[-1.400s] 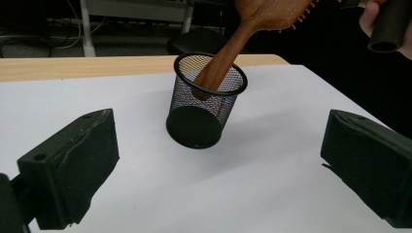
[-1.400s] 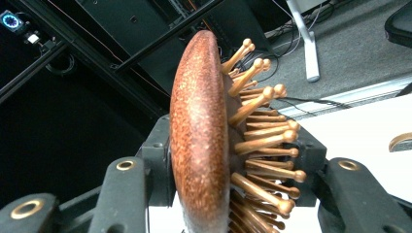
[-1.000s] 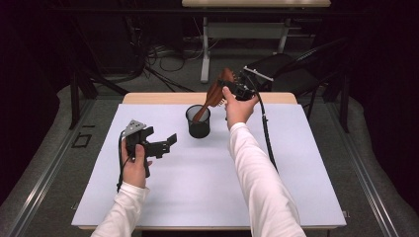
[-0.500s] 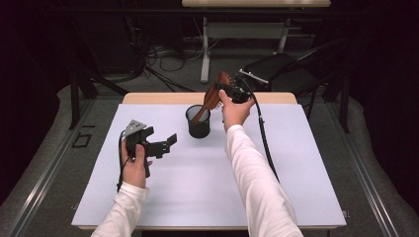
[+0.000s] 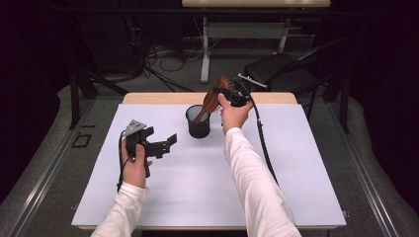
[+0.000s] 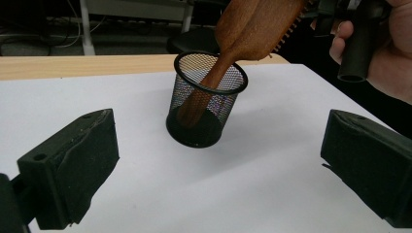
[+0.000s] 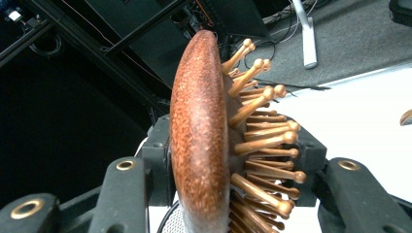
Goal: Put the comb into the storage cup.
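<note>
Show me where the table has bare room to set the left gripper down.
The white table is bare along its near edge and across the right half, beyond the right gripper's cable. The left gripper also has a free strip in front of its open fingers. It is crowded at the far middle, around the mesh cup holding the wooden hairbrush.

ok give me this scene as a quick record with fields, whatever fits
work in hand: wooden hairbrush going handle-first into the mesh cup
brush pose: tilted, handle inside the cup, head above the rim
right tool: jaws on either side of the brush head
left tool: jaws apart, holding nothing, short of the cup
cup: upright on the white table, toward its far edge
</note>
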`<act>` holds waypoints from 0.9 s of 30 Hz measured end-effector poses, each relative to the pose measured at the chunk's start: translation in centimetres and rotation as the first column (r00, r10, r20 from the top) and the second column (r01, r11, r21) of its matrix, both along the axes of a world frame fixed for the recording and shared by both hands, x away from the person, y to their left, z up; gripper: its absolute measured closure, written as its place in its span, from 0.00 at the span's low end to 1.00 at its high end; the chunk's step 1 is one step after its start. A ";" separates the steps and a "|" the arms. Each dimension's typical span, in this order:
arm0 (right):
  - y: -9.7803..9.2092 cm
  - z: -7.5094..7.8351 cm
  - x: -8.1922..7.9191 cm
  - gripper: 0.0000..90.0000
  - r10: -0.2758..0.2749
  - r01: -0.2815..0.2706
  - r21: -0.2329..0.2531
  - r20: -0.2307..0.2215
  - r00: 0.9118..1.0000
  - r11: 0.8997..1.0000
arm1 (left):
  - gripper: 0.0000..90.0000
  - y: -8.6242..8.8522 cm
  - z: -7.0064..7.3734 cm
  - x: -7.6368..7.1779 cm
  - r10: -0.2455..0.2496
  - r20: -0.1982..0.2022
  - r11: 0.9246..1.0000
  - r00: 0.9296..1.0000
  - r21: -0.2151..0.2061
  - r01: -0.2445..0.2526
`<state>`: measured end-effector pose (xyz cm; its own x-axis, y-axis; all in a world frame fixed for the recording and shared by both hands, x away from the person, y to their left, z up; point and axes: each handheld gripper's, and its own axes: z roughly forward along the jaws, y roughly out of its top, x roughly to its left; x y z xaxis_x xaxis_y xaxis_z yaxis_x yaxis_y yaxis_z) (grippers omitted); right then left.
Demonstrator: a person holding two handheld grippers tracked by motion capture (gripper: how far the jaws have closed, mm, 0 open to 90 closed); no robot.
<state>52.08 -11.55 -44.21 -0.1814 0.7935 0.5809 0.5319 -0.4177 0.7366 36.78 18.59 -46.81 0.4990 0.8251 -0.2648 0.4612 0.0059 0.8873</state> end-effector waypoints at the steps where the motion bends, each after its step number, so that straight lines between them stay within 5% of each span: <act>1: 0.0 -0.1 0.0 0.53 0.002 -0.002 -0.003 -0.002 1.000 1.000 | 0.00 0.0 0.0 0.0 0.000 0.000 1.000 1.000 0.000 0.000; 27: 0.6 -0.7 0.0 0.53 0.010 -0.010 -0.038 0.001 1.000 0.999 | 0.00 0.0 -0.2 0.1 0.000 -0.008 1.000 1.000 -0.004 0.000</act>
<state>52.07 -10.94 -44.87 -0.1904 0.8133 0.5497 0.5350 -0.3835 0.7528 36.91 18.59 -46.99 0.4973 0.8237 -0.2724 0.4680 0.0097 0.8837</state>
